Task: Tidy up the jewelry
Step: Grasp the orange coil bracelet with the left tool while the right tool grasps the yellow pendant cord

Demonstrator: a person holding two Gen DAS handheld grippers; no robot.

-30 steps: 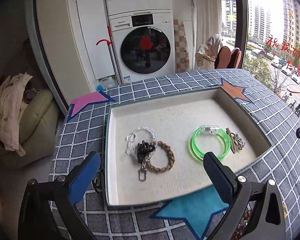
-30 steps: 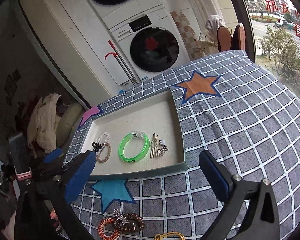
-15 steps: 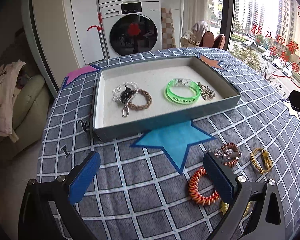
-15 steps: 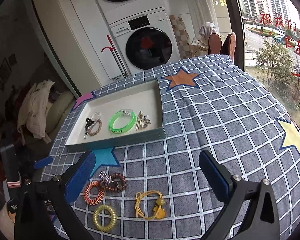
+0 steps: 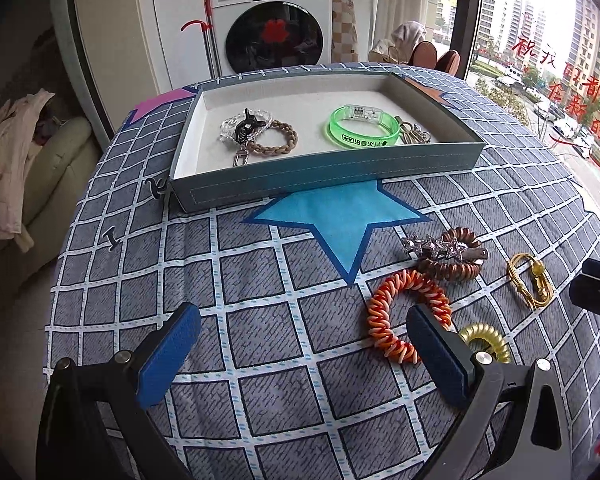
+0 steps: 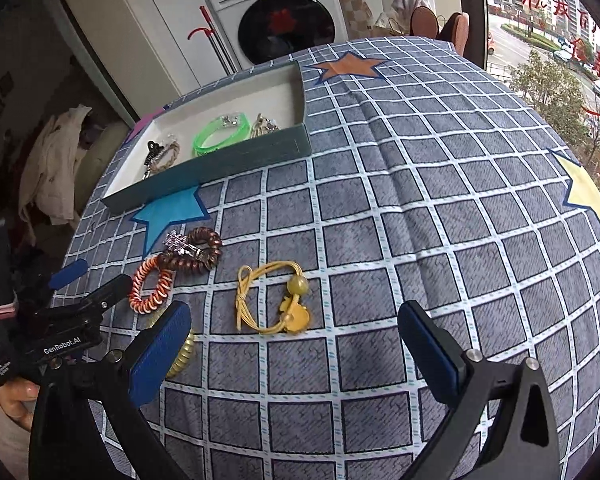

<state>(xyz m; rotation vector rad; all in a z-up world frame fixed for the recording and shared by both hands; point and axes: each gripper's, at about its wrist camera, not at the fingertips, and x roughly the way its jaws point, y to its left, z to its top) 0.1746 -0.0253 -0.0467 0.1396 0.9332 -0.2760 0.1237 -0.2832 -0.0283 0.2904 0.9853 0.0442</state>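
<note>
Sorted: we count the green bangle [image 5: 362,126], braided bracelet [image 5: 274,142] and clips inside the tray [image 5: 324,184]. Unsorted, on the surface before it: orange coil tie [image 5: 406,314], brown coil tie [image 5: 450,260], yellow cord [image 6: 272,300]. We hold the left claw [image 5: 300,356] and right claw [image 6: 296,356] spread and empty, ready to collect.

My left wrist camera looks forward between my spread left gripper [image 5: 304,354] fingers, low over the checked tablecloth [image 5: 260,320], facing the tray [image 5: 324,184] near ahead and the washing machine [image 5: 274,20] beyond. My right wrist camera sits further right and higher, angled left across the cloth, with the tray well away at upper left. Both views share the tray, the blue star [image 6: 172,212], the loose coil bands [image 6: 150,288] and the washer; the right view also catches my left gripper at its left edge.
</note>
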